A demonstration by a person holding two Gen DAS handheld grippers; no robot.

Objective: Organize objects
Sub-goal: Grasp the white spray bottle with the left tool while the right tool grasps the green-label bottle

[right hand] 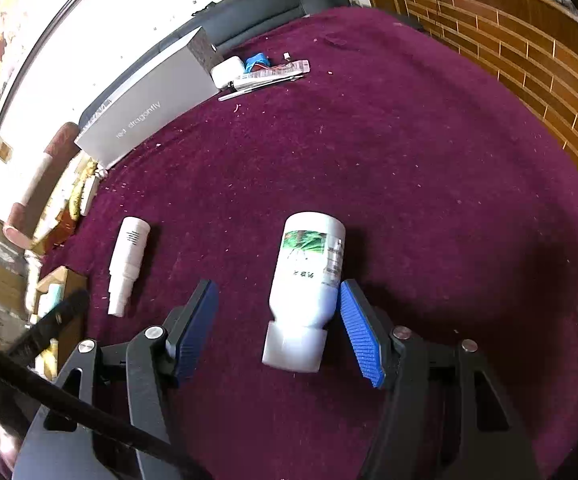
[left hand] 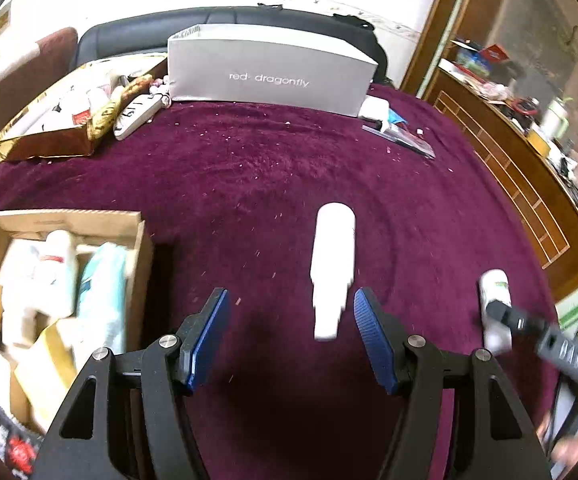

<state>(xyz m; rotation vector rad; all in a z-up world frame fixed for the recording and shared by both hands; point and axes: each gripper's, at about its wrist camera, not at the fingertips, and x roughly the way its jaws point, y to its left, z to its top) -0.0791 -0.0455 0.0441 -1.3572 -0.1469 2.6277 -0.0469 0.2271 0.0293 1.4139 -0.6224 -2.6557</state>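
Your right gripper (right hand: 277,320) is wide around the white bottle (right hand: 309,276), not squeezing; its cap points at you. Your left gripper (left hand: 291,332) is wide and empty. Only the left view shows the cardboard box (left hand: 137,240).

A slim white spray bottle (left hand: 333,268) lies on its side on the maroon bench cover (left hand: 269,168), nozzle end nearest the camera. At its three o'clock lies a wider white bottle (right hand: 309,280) with a green-leaf label, cap toward the viewer. The open cardboard box (left hand: 137,248) at nine o'clock holds white bottles and a pale blue tube.
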